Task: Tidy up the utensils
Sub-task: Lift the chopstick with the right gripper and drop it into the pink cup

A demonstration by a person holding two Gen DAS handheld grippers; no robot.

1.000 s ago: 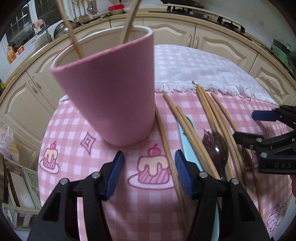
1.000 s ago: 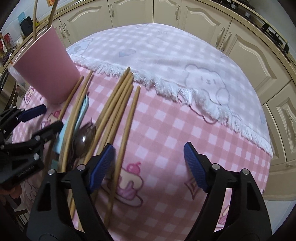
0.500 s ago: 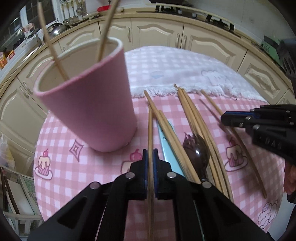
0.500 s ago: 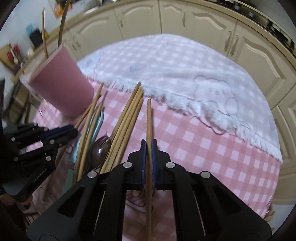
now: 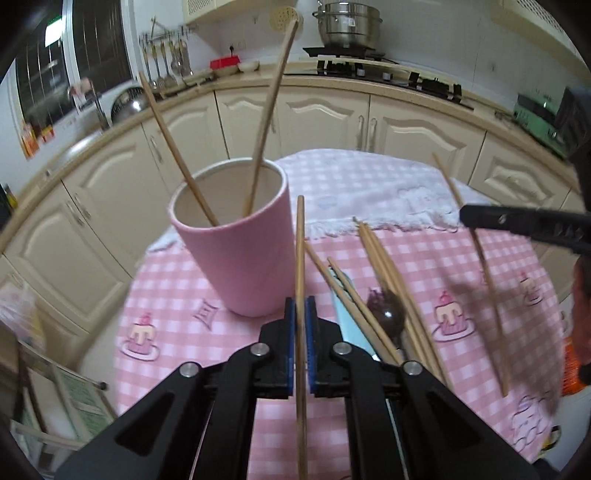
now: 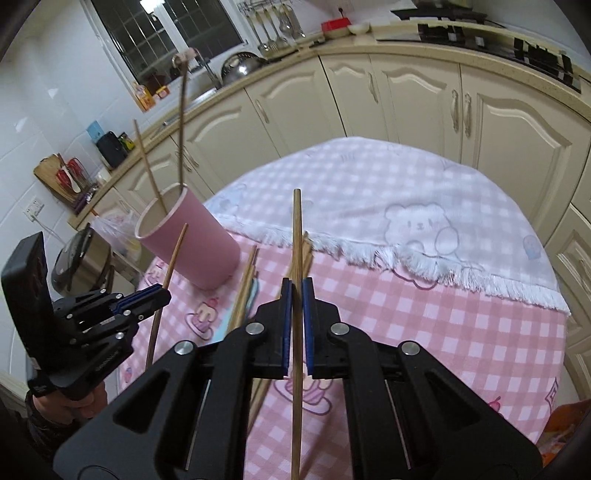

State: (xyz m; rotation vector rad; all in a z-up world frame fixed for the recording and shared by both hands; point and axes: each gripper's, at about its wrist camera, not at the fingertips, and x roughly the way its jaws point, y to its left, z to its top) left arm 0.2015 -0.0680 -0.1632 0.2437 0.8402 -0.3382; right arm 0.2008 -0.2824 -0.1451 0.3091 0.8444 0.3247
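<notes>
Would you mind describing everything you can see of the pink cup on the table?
The pink cup is a tapered tumbler, wider at the rim than at the base, matte pink outside and cream inside; its material cannot be told. It stands upright on the pink checked tablecloth, left of the loose chopsticks. Two wooden chopsticks stand in it, leaning apart against the rim. Neither gripper touches it: the left gripper holds its own chopstick just beside it.

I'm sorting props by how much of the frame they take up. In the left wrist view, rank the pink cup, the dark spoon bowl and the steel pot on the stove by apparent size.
1. pink cup, by far the largest.
2. steel pot.
3. dark spoon bowl, smallest as it looks.
The pot stands far back on the stove, so it is probably bigger in reality than it appears here.
</notes>
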